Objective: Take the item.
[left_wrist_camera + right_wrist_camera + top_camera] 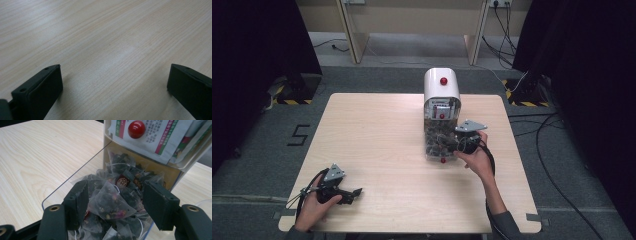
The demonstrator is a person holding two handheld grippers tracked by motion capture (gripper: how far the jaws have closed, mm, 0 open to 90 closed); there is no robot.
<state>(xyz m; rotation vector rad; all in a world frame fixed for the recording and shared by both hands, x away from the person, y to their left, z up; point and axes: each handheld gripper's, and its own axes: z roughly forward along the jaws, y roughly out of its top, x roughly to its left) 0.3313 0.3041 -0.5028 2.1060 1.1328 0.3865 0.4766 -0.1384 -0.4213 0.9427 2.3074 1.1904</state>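
Note:
A white-topped tea dispenser [441, 90] stands at the table's far middle, with its clear drawer [432, 150] pulled out toward me. The drawer [75, 173] is heaped with several pyramid tea bags. My right gripper [451, 146] reaches in from the right. In the right gripper view this gripper [116, 183] is open above the heap. One tea bag [110, 203] with pink petals lies between the jaws, and a gap shows at the right jaw. My left gripper [354, 194] rests open near the front left, with bare wood between the jaws of that gripper [115, 67].
A red knob [136, 129] sits on the compartment above the drawer, over printed sachets [162, 137]. Another red knob [443, 160] marks the drawer's front. The wooden table [377, 135] ends close behind the dispenser. Cables [552, 165] lie on the floor at the right.

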